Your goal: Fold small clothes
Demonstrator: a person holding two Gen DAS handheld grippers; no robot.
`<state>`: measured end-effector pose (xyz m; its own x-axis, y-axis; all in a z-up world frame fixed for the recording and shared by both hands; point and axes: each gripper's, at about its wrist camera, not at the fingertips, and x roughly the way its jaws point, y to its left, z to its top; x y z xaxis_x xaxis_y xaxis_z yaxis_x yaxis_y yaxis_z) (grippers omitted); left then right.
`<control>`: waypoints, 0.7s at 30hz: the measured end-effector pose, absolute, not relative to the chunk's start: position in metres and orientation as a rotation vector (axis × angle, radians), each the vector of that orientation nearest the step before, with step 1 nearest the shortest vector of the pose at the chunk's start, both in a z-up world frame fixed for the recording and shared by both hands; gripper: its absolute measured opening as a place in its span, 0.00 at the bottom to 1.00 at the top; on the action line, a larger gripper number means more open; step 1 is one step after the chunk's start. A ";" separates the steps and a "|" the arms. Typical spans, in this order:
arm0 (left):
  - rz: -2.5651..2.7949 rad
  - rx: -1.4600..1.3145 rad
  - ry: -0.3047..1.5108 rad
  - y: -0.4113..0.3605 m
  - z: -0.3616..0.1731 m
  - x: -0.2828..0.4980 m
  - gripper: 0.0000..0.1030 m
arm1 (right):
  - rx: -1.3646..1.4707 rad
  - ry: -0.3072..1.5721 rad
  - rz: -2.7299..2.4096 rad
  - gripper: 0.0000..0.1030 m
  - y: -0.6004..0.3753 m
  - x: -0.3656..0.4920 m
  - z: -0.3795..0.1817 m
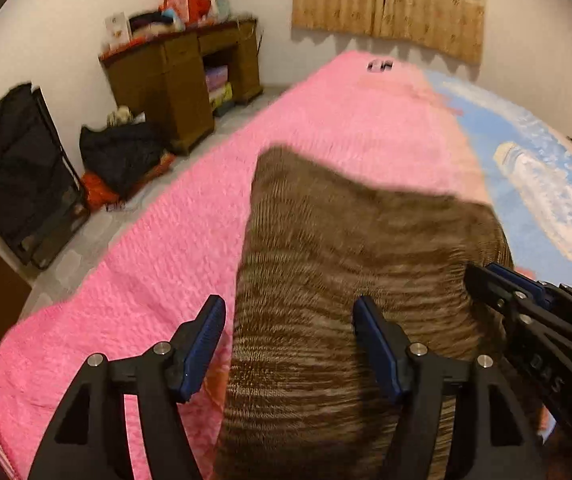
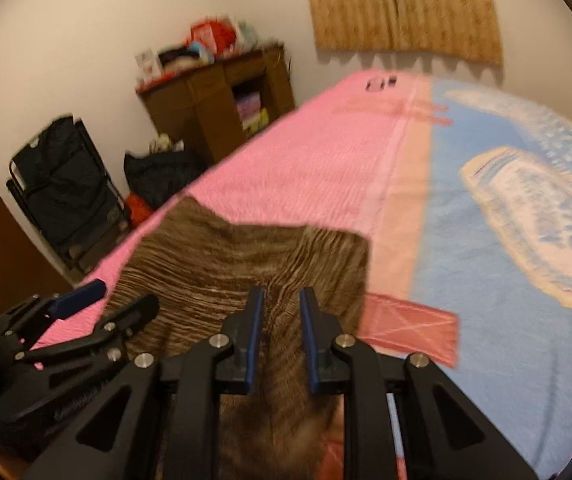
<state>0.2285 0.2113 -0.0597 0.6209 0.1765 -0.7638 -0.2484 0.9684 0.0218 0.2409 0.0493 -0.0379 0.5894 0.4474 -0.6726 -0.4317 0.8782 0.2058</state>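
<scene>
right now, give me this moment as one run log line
stage: folding | item: brown striped garment on pink blanket | left claw: open, over garment edge | right claw: narrow gap, garment between pads, grip unclear

Brown striped garment; pink blanket beside light-blue, seemingly white-patterned cover.

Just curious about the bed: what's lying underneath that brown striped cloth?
The brown striped cloth lies on a pink blanket, which shows all along its left side and beyond it. On its right is a blue patterned cover. Anything directly beneath the cloth is covered.
</scene>
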 end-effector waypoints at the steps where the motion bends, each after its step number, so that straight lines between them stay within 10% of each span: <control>1: 0.236 -0.106 0.869 0.214 -0.064 0.230 0.66 | 0.009 0.817 0.487 0.21 0.053 0.247 -0.048; 4: 0.241 -0.186 0.833 0.227 -0.071 0.227 0.81 | 0.017 0.840 0.467 0.19 0.055 0.259 -0.070; 21: 0.240 -0.191 0.843 0.226 -0.077 0.246 0.92 | -0.130 0.796 0.436 0.19 0.084 0.298 -0.068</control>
